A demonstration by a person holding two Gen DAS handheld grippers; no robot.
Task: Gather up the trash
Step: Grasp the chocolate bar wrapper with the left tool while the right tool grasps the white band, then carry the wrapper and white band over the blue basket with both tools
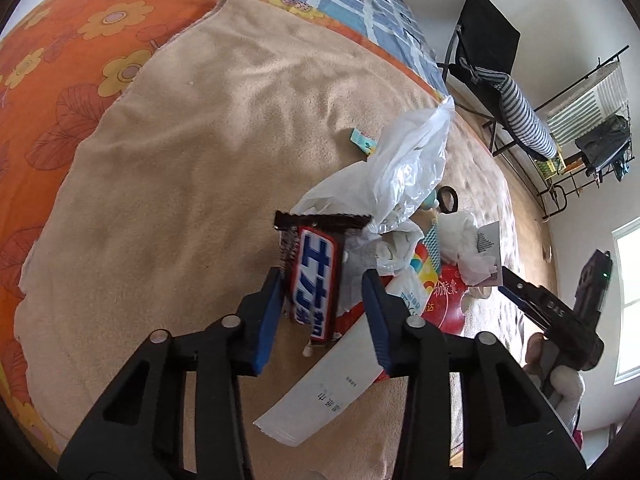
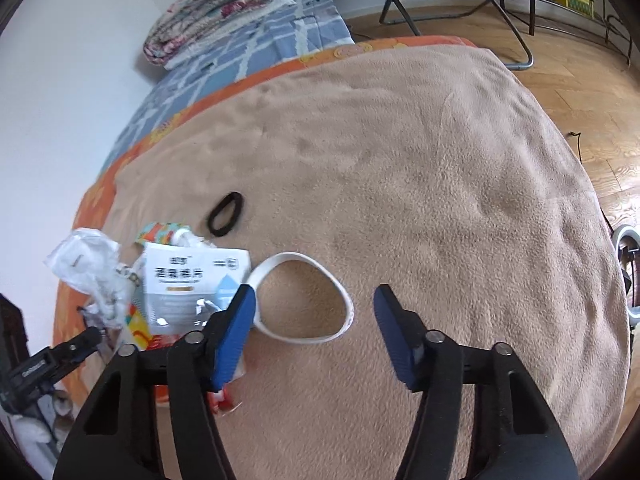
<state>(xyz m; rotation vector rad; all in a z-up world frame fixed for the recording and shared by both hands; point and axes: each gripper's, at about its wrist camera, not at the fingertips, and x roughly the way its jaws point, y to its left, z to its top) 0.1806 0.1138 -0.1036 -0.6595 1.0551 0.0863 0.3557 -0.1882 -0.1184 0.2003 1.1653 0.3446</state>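
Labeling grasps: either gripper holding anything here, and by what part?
Nothing held. Left gripper straddles the candy bar, pads not pressing. Right gripper is open over the white loop.

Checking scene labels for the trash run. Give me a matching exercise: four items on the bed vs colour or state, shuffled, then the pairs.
Things:
1. candy bar wrapper
2. hair tie
3. white loop strap
4. plastic bag

States:
A. black ring, lying alone on the beige blanket
B. between the left gripper fingers
C. crumpled, translucent white
D. in front of the right gripper, flat on the blanket

Pairs: 1-B, 2-A, 3-D, 4-C
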